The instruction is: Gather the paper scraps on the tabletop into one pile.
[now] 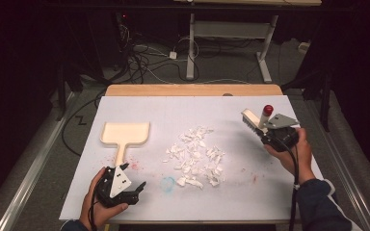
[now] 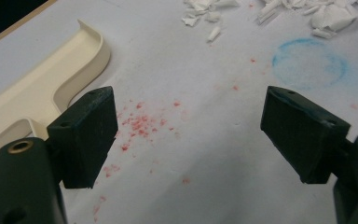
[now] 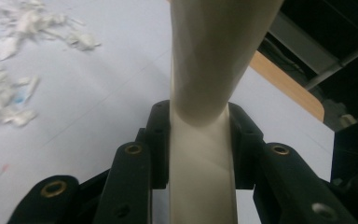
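Note:
A cream dustpan (image 1: 124, 133) lies flat at the table's left, handle toward me; its rim (image 2: 51, 79) also shows in the left gripper view. A pile of white paper scraps (image 1: 195, 156) sits mid-table, with its near edge (image 2: 270, 11) at the top of the left gripper view. My left gripper (image 1: 137, 190) rests open near the front edge, just below the dustpan's handle, with bare table between its pads (image 2: 91, 135). My right gripper (image 1: 265, 132) is shut on the cream handle (image 3: 205, 154) of a small brush (image 1: 251, 119), held above the table's right side with the bristles pointing left.
The white table cover (image 1: 250, 187) carries red specks (image 2: 140, 123) and a faint blue ring (image 2: 310, 63). A bare wooden strip (image 1: 192, 90) runs along the far edge. Beyond the table, cables and a desk frame (image 1: 231, 33) stand on the floor.

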